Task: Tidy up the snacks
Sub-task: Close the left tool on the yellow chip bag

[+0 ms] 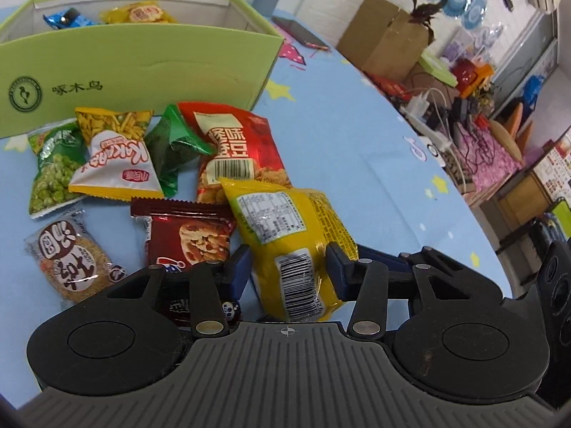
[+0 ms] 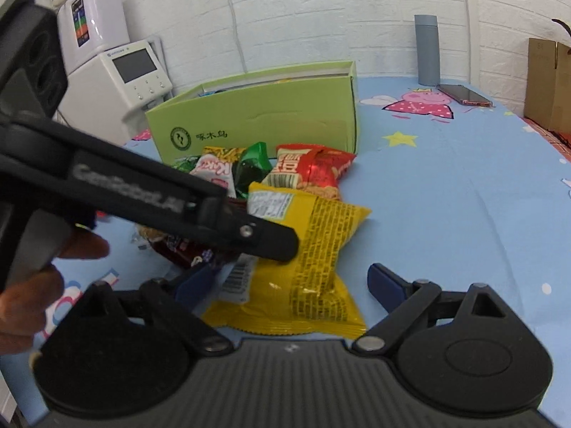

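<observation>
Left hand-held gripper [image 1: 287,267] clamped on yellow packet [image 1: 285,235]; right hand-held gripper [image 2: 291,283] spread apart, empty. Lift clear, then drop in green box [image 1: 142,57].

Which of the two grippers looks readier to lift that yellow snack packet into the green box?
The left gripper: its blue pads already pinch the crinkly yellow snack packet. The right gripper stands wide open around the packet, not touching it. The green cardboard box lies just beyond the pile.
</observation>
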Demonstrator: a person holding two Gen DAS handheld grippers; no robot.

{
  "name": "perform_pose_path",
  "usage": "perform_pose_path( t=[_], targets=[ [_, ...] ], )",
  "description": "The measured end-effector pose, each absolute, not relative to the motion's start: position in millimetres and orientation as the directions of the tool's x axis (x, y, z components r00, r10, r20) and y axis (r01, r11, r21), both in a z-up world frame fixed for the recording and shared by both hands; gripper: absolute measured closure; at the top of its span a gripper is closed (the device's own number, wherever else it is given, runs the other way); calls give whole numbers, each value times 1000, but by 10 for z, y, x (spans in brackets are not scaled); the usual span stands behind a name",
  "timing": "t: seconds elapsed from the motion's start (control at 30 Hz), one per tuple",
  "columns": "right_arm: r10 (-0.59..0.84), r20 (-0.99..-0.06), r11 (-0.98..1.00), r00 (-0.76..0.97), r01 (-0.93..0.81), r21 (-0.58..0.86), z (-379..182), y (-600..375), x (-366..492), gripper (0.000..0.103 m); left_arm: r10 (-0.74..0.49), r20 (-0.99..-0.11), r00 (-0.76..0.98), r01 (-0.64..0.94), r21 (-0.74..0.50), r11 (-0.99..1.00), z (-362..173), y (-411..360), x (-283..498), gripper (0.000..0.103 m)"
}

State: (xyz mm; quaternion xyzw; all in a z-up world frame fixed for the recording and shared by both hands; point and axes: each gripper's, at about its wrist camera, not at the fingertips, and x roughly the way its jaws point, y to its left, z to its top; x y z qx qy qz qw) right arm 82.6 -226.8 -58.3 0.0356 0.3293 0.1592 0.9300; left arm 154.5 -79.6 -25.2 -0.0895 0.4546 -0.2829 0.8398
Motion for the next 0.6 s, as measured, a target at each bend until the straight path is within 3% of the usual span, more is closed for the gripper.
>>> perform_pose_path(
  t=[0.03,0.1,0.37,0.57,0.6],
  targets=[
    [333,-601,942,726,-285,178,-586,-2253,821,10,-567,-710,419,390,-423,818,-262,-792,1536,81],
    [360,-594,931,720,-314,184,-576,-2224,767,9,-568,-708,420,396,-420,817,-237,-812,1487,83],
    [367,-575,928,731,-329,175,-457,-2297,416,9,-588,-705,397,417,-433,799,-249,-941,1066,83],
    [344,-572,938,745,-305,167,-455,-2384,260,10,-558,-702,442,404,-400,823,-187,-912,989,74],
    [342,-566,939,750,-297,174,-443,-2422,257,10,-549,-697,462,404,-385,829,-158,-896,995,69]
  ],
)
